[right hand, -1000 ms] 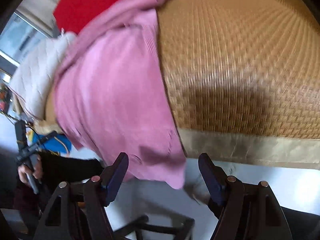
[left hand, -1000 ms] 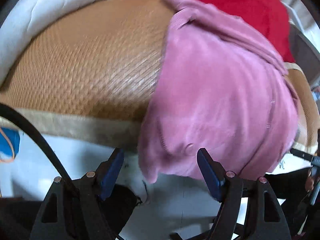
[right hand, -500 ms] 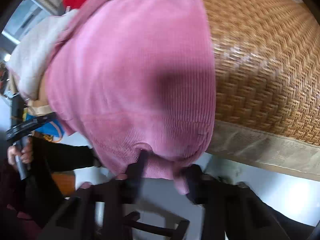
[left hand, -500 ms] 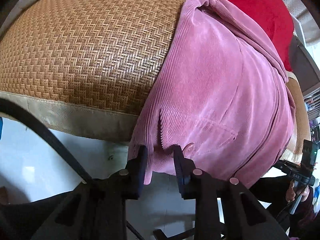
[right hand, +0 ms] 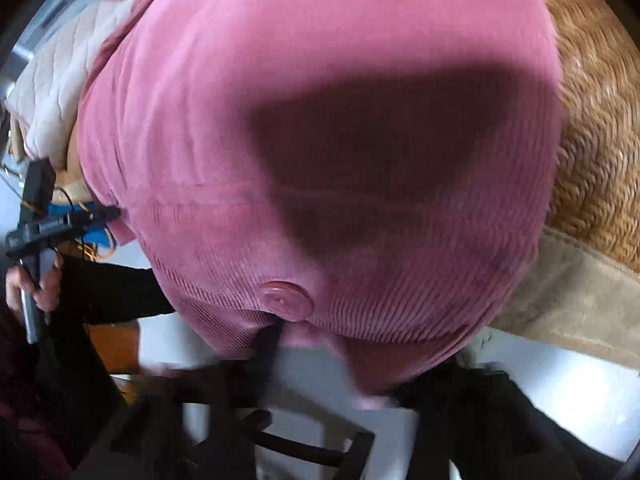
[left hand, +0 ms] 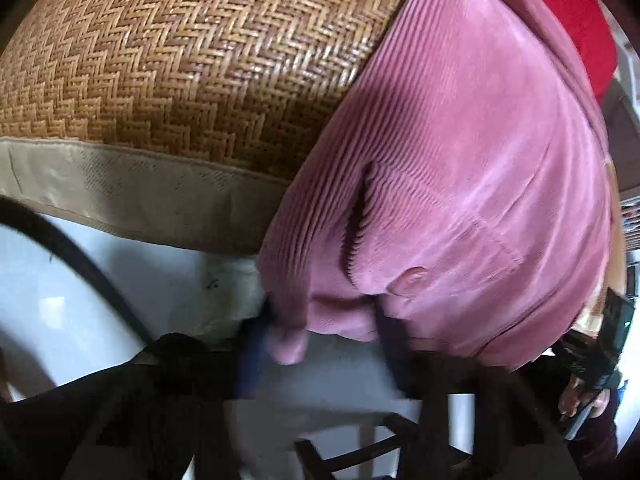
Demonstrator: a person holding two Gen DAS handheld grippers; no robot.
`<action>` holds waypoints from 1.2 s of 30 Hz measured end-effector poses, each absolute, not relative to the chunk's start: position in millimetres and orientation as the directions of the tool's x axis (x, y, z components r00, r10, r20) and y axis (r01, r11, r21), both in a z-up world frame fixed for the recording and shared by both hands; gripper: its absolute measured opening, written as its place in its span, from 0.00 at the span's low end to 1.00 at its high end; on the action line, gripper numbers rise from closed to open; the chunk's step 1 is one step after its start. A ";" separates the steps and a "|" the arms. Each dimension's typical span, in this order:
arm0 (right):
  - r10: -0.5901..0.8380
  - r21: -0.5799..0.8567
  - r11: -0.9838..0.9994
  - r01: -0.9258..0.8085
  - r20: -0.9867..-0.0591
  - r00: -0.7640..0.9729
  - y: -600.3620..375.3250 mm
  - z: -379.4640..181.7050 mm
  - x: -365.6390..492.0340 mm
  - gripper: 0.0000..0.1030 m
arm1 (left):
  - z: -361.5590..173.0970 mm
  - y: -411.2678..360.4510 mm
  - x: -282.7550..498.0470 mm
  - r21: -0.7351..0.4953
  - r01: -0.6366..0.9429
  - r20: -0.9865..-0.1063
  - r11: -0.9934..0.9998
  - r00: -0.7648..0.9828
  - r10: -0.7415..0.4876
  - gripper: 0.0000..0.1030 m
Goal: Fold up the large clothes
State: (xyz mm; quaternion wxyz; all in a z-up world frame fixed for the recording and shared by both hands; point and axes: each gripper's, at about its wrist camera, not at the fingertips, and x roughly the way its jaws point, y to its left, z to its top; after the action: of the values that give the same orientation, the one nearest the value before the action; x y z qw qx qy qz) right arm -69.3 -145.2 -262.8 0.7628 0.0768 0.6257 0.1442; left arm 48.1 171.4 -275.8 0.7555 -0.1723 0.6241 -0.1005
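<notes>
Folding is only beginning: the pink corduroy shirt (left hand: 460,152) is lying flat over the woven mat's (left hand: 192,60) near edge, its overhanging hem being pinched by the left gripper (left hand: 320,332) and right gripper (right hand: 344,360), no fold showing yet.

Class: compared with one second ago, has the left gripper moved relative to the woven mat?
Yes. The left gripper has moved forward to the woven mat's edge, its jaws now around the pink garment's hem.
</notes>
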 end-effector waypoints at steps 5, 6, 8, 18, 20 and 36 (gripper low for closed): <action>0.407 0.375 0.910 -0.179 -0.890 0.204 -129.9 -223.9 -84.7 0.10 | -251.1 183.1 39.4 -0.449 0.010 -0.859 0.894 0.272 -0.434 0.04; 0.429 0.391 0.899 -0.197 -0.877 0.216 -126.9 -214.2 -88.1 0.09 | -240.8 184.5 35.2 -0.479 0.041 -0.834 0.877 0.292 -0.469 0.04; 0.479 0.435 0.874 -0.218 -0.846 0.232 -123.7 -193.3 -92.9 0.09 | -219.5 186.7 27.4 -0.531 0.094 -0.785 0.842 0.320 -0.531 0.04; 0.599 0.531 0.796 -0.290 -0.620 0.507 -152.4 -71.1 -51.4 0.06 | -98.3 211.4 58.1 -0.620 0.254 -0.580 0.742 0.489 -0.652 0.01; 0.583 0.531 0.800 -0.279 -0.580 0.569 -162.4 -54.1 -25.4 0.06 | -73.5 217.0 80.1 -0.607 0.265 -0.554 0.749 0.534 -0.638 0.00; 0.454 0.437 0.891 -0.125 -0.846 0.280 -235.5 -137.8 -61.1 0.12 | -208.3 232.9 54.7 -0.418 0.012 -0.857 0.908 0.327 -0.398 0.63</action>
State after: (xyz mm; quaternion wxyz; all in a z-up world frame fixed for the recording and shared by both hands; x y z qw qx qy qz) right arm -61.1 -235.5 -137.8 0.7871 0.1439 0.5709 0.1841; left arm 54.7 232.9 -208.3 0.7966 -0.1707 0.5654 -0.1288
